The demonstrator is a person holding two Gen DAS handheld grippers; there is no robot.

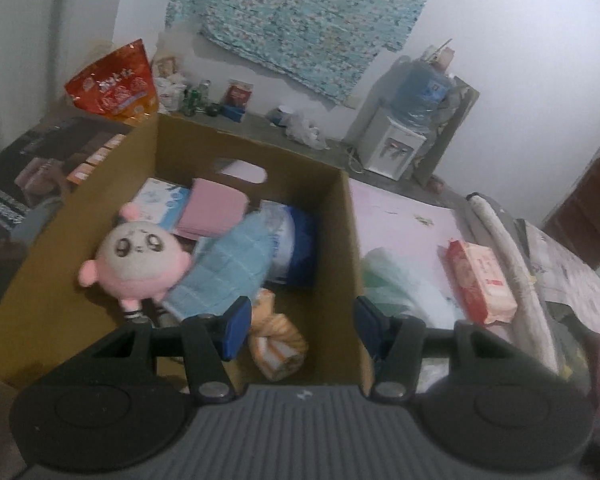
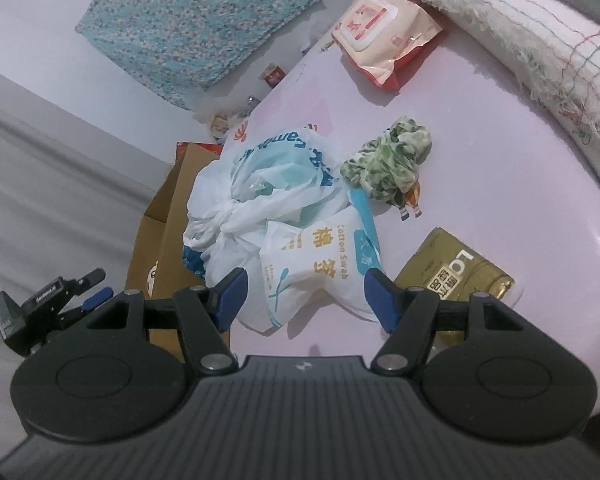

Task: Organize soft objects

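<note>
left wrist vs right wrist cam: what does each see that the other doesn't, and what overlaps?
Left wrist only: the box interior with pink plush, blue towel, pink cloth, orange striped cloth; also the water dispenser.
Right wrist only: cotton swab bag, tied plastic bag, green patterned cloth, gold packet.
Both: cardboard box, wet wipes pack, pink sheet.

pink plush doll [image 1: 134, 262] lies in cardboard box [image 1: 346, 216] atop blue towel [image 1: 228, 268].
</note>
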